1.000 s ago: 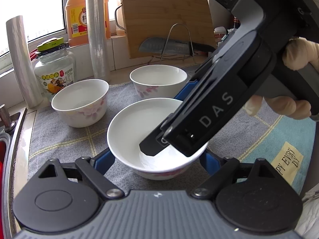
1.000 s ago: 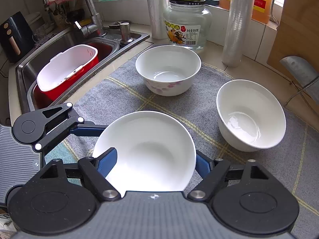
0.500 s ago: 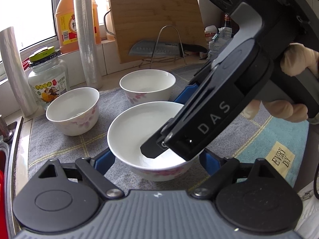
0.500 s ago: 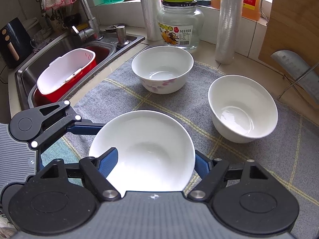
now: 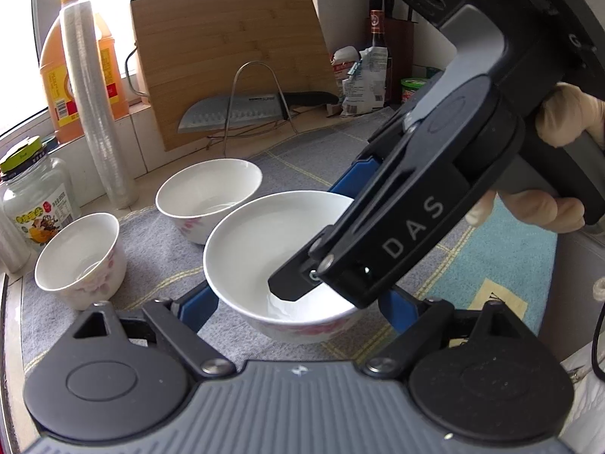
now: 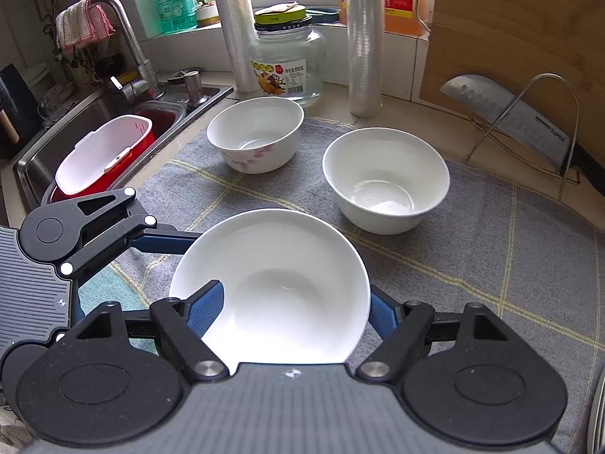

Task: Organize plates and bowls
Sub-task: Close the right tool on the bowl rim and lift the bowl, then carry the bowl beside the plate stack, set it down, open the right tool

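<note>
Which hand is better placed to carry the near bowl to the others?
Left. The left tool flanks the near bowl on both outer sides; the right tool has one finger over its inside, so its hold looks less sure.

A grey checked mat covers the counter, carrying two white bowls.

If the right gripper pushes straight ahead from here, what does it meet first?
Probably the plain white bowl standing on the grey mat just beyond the bowl it holds, though depth is hard to judge.
</note>
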Demonstrator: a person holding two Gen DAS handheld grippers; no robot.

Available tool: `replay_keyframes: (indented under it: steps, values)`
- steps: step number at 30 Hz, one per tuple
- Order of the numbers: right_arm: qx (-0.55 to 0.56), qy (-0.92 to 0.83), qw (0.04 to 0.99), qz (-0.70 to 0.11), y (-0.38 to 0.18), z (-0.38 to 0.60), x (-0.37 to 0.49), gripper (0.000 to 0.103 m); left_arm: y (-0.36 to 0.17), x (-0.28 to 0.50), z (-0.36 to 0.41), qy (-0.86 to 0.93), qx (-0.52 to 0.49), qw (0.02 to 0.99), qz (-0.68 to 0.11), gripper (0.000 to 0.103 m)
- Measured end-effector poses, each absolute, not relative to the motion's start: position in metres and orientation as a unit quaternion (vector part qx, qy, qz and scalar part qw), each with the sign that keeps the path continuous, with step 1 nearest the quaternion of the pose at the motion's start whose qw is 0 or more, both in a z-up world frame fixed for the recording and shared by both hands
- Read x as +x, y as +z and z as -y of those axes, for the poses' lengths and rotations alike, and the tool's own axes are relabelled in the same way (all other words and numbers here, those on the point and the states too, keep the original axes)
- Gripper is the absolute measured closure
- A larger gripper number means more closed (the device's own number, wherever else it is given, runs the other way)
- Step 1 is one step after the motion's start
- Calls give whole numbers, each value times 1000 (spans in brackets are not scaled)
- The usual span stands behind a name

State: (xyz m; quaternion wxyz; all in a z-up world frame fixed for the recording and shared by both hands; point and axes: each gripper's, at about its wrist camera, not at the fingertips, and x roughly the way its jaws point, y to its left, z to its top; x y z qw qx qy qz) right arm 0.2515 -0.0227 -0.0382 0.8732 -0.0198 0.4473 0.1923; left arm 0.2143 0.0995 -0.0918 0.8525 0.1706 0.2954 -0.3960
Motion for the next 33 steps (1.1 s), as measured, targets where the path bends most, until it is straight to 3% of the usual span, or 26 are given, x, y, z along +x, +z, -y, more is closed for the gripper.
replay_keyframes:
  steps: [19, 33]
  values:
    - [9, 97, 894, -437, -40, 127, 225, 19, -101, 223, 6, -471, 192, 815, -275, 12]
    - [28, 78, 890, -448, -56, 153, 234, 19, -116, 235, 30, -481, 201, 804, -286, 12]
